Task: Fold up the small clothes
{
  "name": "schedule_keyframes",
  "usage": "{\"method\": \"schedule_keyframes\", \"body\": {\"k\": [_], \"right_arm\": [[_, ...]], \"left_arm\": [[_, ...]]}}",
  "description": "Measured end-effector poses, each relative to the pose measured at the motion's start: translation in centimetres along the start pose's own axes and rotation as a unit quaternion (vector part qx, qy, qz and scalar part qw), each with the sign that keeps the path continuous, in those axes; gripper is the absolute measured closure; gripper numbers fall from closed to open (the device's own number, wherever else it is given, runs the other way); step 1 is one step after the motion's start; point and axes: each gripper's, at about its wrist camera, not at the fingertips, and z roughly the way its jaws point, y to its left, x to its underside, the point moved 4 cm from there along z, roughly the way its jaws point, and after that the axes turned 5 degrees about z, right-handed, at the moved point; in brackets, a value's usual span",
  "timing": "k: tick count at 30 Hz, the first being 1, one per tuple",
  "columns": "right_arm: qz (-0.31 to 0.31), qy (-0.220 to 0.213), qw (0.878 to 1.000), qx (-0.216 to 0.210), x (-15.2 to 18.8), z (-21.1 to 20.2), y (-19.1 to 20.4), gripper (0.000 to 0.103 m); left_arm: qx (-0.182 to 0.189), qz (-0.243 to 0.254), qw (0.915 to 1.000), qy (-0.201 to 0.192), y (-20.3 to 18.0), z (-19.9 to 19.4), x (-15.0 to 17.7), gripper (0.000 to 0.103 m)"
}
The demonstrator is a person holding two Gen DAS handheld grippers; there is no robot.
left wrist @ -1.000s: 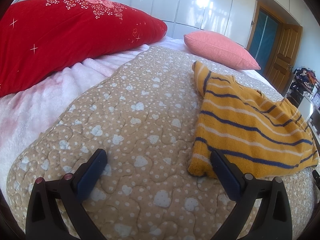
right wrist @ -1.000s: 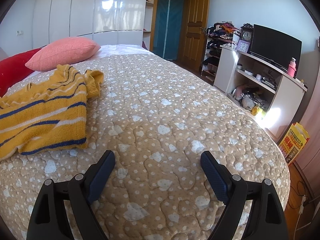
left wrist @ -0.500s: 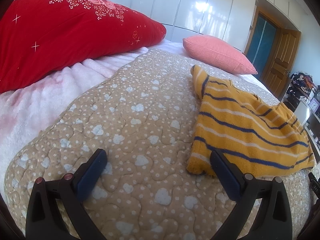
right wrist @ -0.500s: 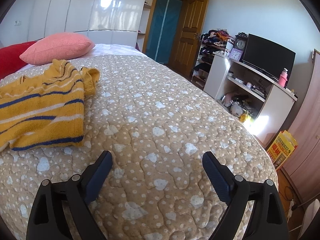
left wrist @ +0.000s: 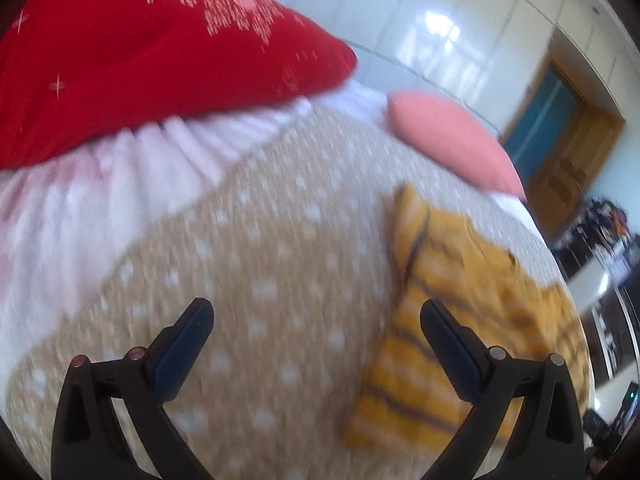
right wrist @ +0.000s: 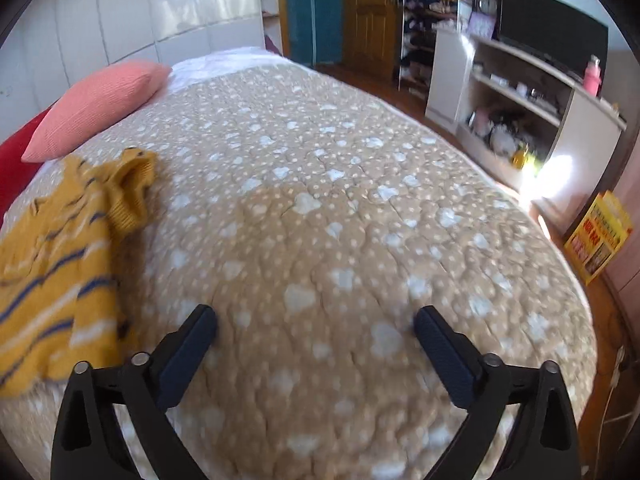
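A tan quilted bedspread (right wrist: 320,208) dotted with white hearts is spread over the bed. A large red velvet pillow (left wrist: 152,60) with pale embroidery is set at the head on a fluffy pale-pink blanket (left wrist: 80,208), and a salmon-pink ribbed cushion (right wrist: 100,108) is placed beside it. A white TV cabinet (right wrist: 520,92), topped by a black television (right wrist: 552,44), is seen near a wooden door (right wrist: 372,12). A yellow cardboard box (right wrist: 600,236) is stood on the floor.

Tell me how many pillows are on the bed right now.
2. The red pillow lies at the head of the bed, and the pink pillow sits beside it, just beyond the yellow striped sweater. Others could be out of view.
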Motion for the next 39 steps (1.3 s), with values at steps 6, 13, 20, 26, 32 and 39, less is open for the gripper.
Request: {"method": "schedule_keyframes", "body": {"k": [6,13,20,26,32,39], "right_arm": [[-0.010,0.016,1.000,0.017,-3.5,3.1,1.4,0.000],[-0.015,-0.003,1.000,0.026,-3.5,3.3,1.7,0.000],[-0.014,-0.009,1.000,0.025,-2.7,3.0,1.3,0.000],[-0.014,-0.008,1.000,0.025,-2.9,3.0,1.5,0.000],[-0.014,-0.007,1.000,0.025,-3.0,3.0,1.5,0.000],[-0.014,-0.007,1.000,0.025,-2.9,3.0,1.5,0.000]], "left_arm": [[-0.036,0.007,0.9978,-0.056,1.1,-0.3,-1.9,0.000],[-0.048,-0.028,0.9964,-0.064,3.7,-0.7,-2.2,0.000],[-0.078,-0.037,0.9930,-0.081,6.1,-2.0,-2.9,0.000],[-0.099,-0.050,0.9932,-0.035,8.9,-0.7,-3.1,0.000],[-0.101,-0.051,0.9926,-0.044,10.3,-1.6,-3.3,0.000],[-0.012,-0.051,0.9984,-0.022,7.4,-1.0,-3.4,0.000]]}}
